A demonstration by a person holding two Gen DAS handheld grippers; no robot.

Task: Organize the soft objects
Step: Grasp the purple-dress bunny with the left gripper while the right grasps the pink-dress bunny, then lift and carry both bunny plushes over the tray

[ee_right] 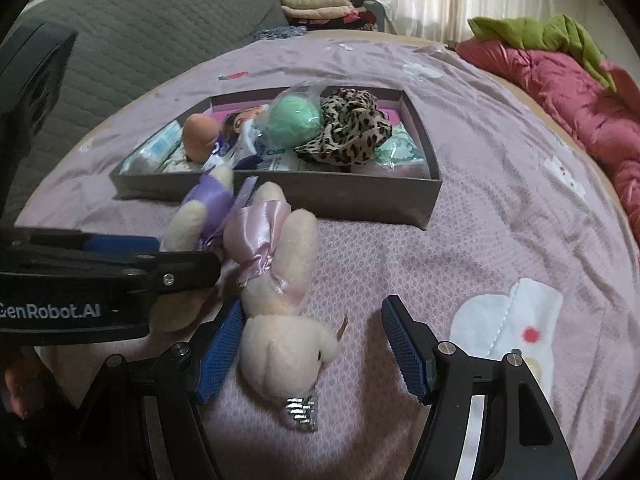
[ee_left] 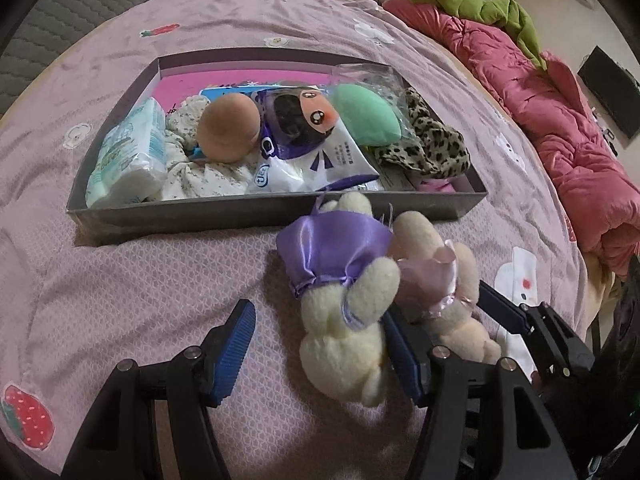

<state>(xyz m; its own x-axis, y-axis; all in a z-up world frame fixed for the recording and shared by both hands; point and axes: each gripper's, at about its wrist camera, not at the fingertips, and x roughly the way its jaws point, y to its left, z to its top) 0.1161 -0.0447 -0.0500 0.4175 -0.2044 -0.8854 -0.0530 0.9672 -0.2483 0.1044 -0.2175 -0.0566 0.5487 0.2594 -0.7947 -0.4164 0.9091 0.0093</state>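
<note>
1. On the bedspread (ee_left: 140, 288), just before the box (ee_left: 256, 210), lie two plush bears: purple-dressed bear (ee_left: 344, 280) and pink-dressed bear (ee_right: 276, 264), touching.
2. Left gripper (ee_left: 320, 354) and right gripper (ee_right: 310, 346) both gape, one straddling each bear, pads not pressing.
3. Best to pinch each torso; satin is slippery, fleece squashy.
</note>
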